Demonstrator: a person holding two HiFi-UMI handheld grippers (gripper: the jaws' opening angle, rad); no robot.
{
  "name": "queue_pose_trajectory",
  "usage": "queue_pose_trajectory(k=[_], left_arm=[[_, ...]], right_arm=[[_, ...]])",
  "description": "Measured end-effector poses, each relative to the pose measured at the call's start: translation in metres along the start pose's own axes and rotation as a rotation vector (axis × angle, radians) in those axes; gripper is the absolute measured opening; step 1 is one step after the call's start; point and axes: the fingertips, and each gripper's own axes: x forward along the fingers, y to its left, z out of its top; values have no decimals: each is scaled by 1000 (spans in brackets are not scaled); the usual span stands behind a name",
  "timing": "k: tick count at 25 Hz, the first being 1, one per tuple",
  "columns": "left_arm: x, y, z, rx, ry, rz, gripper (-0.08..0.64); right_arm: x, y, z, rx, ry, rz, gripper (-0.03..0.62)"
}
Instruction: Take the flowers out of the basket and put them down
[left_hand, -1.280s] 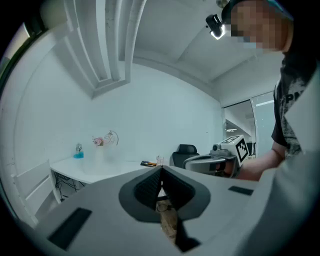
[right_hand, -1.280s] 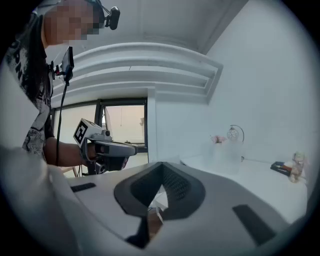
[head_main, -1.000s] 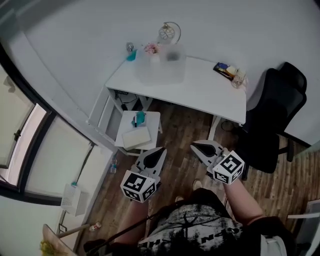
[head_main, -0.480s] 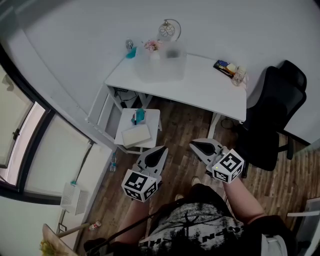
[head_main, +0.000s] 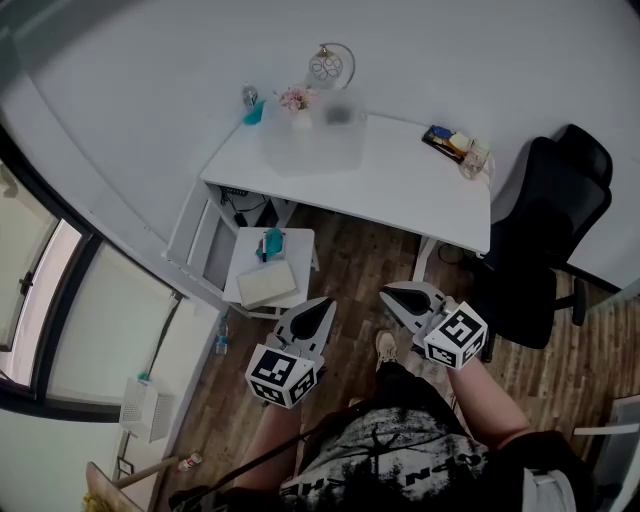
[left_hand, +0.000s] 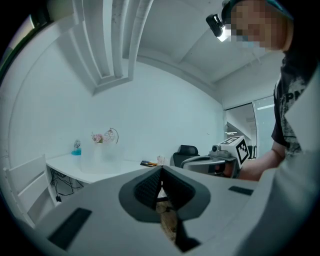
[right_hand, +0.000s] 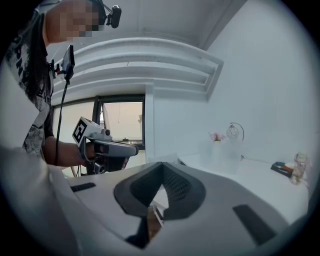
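Both tongs, left gripper (head_main: 322, 303) and right gripper (head_main: 390, 294), are closed, empty, well short of the white desk (head_main: 410, 195); step closer, opening one toward the pink flowers (head_main: 296, 98), apparently in a hazy basket (head_main: 320, 140).

White surface (head_main: 400, 190) against wall. Back left: translucent basket (head_main: 315, 140); pink flowers (head_main: 296, 98) at its rear corner, inside or behind unclear. Blue bottle (head_main: 252, 108) just left. Round wire ornament (head_main: 328, 66) behind. Right end: dark tray (head_main: 440, 137), small jar (head_main: 474, 160) beside it.
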Motion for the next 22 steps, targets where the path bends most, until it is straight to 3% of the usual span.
queue_pose_trajectory(k=[12, 22], left_arm=[[97, 52, 12, -11, 30, 33, 15], [179, 104, 34, -16, 24, 120, 15]], right_arm=[[40, -107, 7, 15, -15, 21, 15], [77, -204, 20, 4, -17, 86, 15]])
